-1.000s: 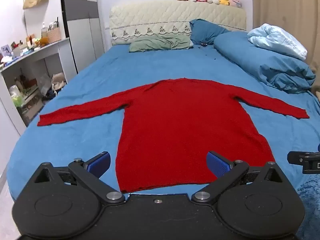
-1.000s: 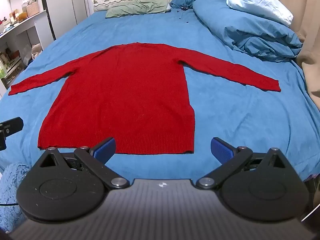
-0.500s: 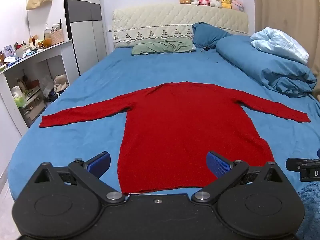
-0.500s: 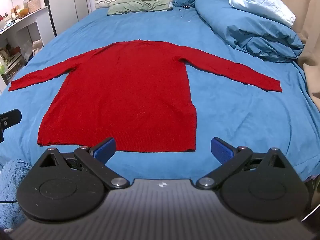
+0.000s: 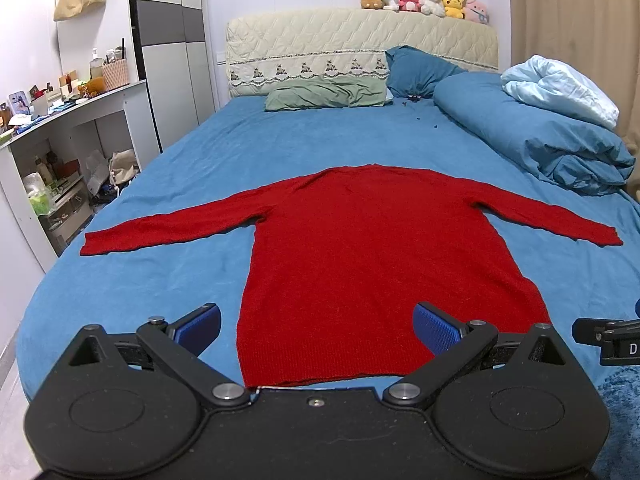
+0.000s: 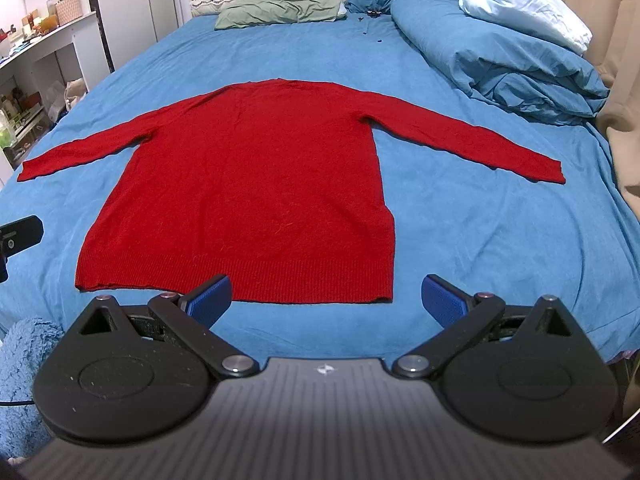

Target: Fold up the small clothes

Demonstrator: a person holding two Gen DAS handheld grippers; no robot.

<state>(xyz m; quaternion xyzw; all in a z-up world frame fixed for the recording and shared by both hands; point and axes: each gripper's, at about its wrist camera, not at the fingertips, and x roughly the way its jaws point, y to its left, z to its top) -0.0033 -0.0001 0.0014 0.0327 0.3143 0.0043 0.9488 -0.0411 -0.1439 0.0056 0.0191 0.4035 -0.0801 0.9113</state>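
1. A red sweater [image 5: 360, 256] lies flat on the blue bed sheet [image 5: 168, 280], both sleeves spread out to the sides and the neckline pointing toward the quilted headboard [image 5: 360, 44].
2. The sweater's ribbed hem is its nearest edge, close to the foot of the bed.
3. The left gripper [image 5: 316, 326] hangs over the sweater's hem, jaws spread wide with nothing between them; its 2 blue pads [image 5: 198, 326] straddle the hem's left half, one over bare sheet beside the sweater, the other over the red knit.
4. The right gripper [image 6: 326, 296] sits just short of the sweater's hem, near its right corner, jaws likewise wide apart and empty.
5. In the right wrist view, its left blue pad [image 6: 210, 298] overlaps the hem edge, though I cannot tell whether it touches the cloth; the other pad is over sheet beyond the sweater's right corner.
6. Beyond the sweater's neckline, a green pillow [image 5: 324, 98] and a dark blue pillow [image 5: 420, 72] rest against the headboard.
7. A rolled blue duvet [image 5: 532, 136] runs past the sweater's right sleeve, with a pale blue blanket [image 5: 560, 92] on top.
8. A row of plush toys [image 5: 424, 0] lines the top of the headboard.
9. A white shelf unit [image 5: 80, 120] cluttered with small items stands off the bed beyond the sweater's left sleeve.
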